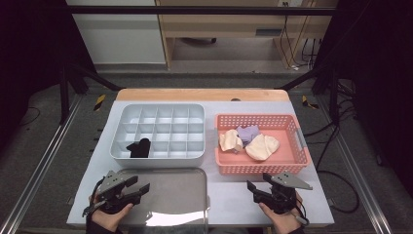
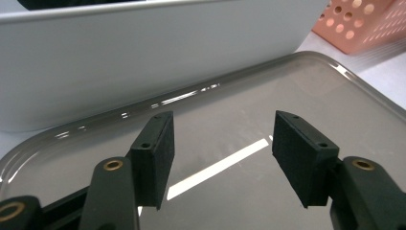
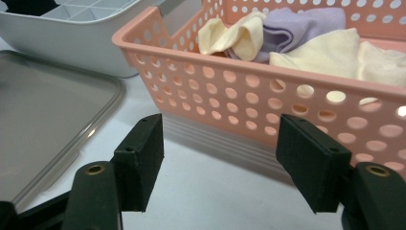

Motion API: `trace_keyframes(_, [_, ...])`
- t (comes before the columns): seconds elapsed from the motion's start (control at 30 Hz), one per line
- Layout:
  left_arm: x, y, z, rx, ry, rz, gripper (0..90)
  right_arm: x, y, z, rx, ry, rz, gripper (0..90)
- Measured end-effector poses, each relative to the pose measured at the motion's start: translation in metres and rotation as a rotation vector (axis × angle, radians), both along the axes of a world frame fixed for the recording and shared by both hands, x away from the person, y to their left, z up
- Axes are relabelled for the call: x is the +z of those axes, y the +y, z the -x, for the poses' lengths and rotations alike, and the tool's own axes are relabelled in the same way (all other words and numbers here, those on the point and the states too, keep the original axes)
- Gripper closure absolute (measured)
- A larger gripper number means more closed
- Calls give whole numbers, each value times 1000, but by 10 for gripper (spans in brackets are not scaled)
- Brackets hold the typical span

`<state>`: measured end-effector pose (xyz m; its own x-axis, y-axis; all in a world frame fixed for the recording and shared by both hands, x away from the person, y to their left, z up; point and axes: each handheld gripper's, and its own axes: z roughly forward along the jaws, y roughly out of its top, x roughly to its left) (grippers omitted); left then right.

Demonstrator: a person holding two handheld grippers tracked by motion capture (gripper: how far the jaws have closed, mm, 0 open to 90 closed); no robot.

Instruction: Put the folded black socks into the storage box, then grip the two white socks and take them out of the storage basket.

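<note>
Pink perforated basket at right of table, holding two cream cloths and one lilac cloth, bunched together. Right gripper just short of basket's near wall, jaws apart, nothing between them. Left gripper over near-left corner of grey tray, jaws likewise spread, empty. Pale compartment box behind tray, left of basket; one black cloth tucked in a front-row cell. Grippers well apart.
</note>
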<state>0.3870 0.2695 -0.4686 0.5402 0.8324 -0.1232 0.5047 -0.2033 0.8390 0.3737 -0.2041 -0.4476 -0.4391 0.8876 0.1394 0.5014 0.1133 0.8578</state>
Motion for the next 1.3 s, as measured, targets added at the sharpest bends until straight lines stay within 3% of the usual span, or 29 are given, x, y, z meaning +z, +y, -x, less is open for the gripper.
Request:
trace_keyframes(0.27, [-3, 3, -3, 7, 27, 16, 375, 9, -1, -5, -7, -15, -21, 327])
trace_keyframes(0.53, [-2, 4, -3, 5, 24, 12, 365, 32, -5, -13, -35, -54, -20, 330])
trace_keyframes(0.83, [-2, 5, -3, 14, 30, 10, 357, 46, -7, -28, -62, -72, -21, 330])
trace_keyframes(1.1, [-3, 4, -3, 10, 36, 7, 362, 59, -3, -51, -77, -81, 14, 321])
trace_keyframes(1.3, [-3, 4, -4, 8, 35, 2, 367, 72, -1, -70, -85, -85, -2, 325])
